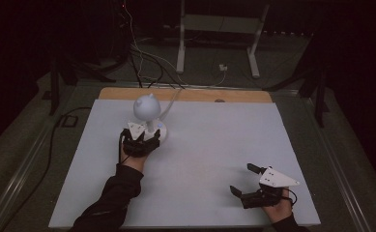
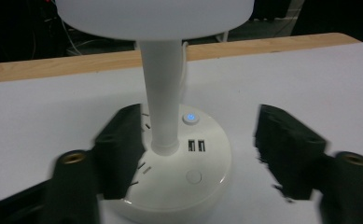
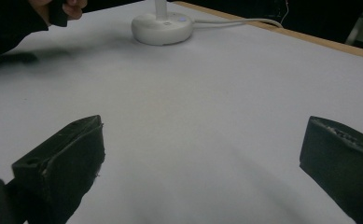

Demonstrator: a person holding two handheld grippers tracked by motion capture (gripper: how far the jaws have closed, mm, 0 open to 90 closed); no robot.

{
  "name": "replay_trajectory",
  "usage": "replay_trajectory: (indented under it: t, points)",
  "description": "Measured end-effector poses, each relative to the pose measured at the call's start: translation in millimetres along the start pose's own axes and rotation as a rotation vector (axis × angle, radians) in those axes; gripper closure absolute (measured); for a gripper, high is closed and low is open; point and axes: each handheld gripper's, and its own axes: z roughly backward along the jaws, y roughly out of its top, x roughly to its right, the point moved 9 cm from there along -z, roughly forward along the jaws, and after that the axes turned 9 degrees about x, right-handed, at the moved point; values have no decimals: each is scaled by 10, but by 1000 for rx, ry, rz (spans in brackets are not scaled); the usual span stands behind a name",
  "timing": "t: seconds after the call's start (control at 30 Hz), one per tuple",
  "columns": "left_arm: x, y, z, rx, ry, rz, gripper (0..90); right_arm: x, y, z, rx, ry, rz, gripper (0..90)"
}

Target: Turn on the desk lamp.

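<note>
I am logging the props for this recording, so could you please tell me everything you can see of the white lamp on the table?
The lamp looks like smooth white plastic: a rounded head with two small ears, a straight upright stem and a round base. The base carries a button lit blue, two USB ports, a plain round button and socket slots. A white cord runs from it toward the table's far edge. It stands far left on the white tabletop; the left claw straddles the base, open.

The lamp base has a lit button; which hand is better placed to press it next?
Probably the left. Its claw is open around the lamp base, with the lit button just ahead. The right claw hangs open over bare table, far from the lamp.
</note>
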Motion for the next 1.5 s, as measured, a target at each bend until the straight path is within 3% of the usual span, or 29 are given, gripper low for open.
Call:
replay_trajectory:
  t: [0.1, 0.27, 0.37, 0.63, 0.83, 1.13, 1.37, 1.5]
  points:
    - [13, -18, -11, -3, 1, 2, 447, -2, -1, -1, -1, 1, 1, 0]
    - [27, -56, -28, -10, 39, -9, 497, 0, 0, 1, -1, 1, 1, 0]
    - [16, -79, -38, -17, 66, -29, 577, 1, 1, 4, 1, 1, 2, 0]
    - [39, -210, -93, -60, 62, -78, 744, 1, -1, 3, -1, 1, 1, 0]
    - [42, -240, -136, -78, 40, -75, 835, -3, -4, 1, -3, 4, 0, 0]
    - [90, -313, -190, -105, 9, -98, 897, -1, -1, 4, -1, 4, 0, 0]
    - [34, -367, -227, -137, 29, -101, 900, 0, 0, 7, -1, 4, 1, 0]
    - [34, -376, -241, -138, 9, -97, 900, -1, 1, 7, 0, 5, 1, 0]
